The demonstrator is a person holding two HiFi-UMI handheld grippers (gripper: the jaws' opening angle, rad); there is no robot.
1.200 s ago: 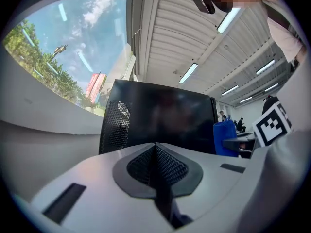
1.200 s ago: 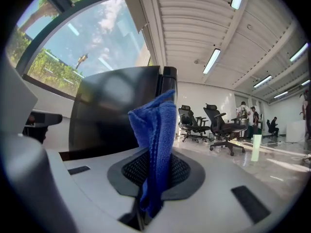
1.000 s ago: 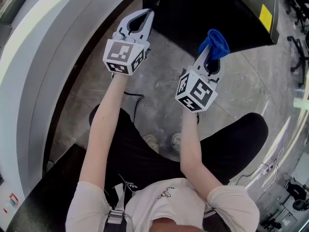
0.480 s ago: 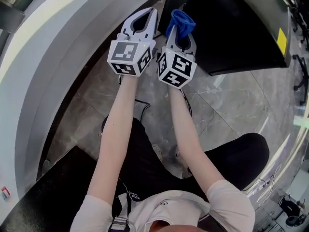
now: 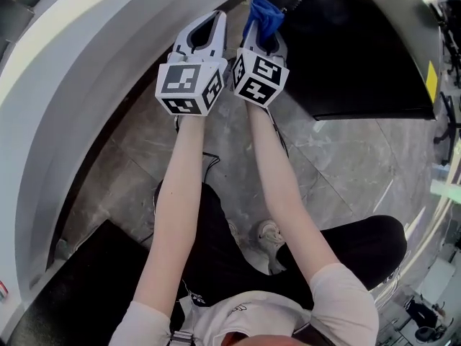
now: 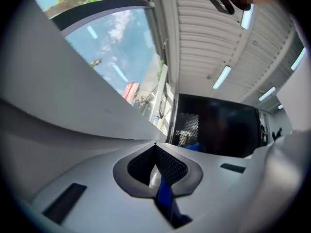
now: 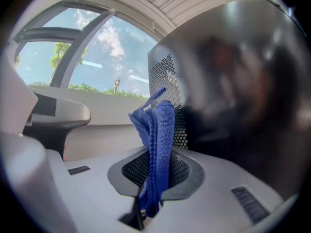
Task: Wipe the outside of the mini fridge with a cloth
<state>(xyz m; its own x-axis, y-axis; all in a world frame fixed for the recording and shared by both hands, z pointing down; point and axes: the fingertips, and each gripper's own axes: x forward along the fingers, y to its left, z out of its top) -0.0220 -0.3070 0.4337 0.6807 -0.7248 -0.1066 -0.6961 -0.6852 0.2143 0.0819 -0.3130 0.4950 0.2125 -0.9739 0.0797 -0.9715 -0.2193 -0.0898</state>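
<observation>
The black boxy mini fridge (image 5: 346,49) stands on the grey stone floor (image 5: 338,164), far right. The white curved wall (image 5: 72,85) runs along the floor's left edge. Between them the left gripper (image 5: 215,20) and right gripper (image 5: 263,34) sit side by side, almost touching. The blue folded cloth (image 5: 263,13), between the right gripper's jaws, juts forward just beside the fridge's left corner.

Grey stone-tile floor (image 5: 346,164) carries the black mini fridge (image 5: 353,49), one pale shoe (image 5: 269,231) and a thin black cable (image 5: 214,158).
</observation>
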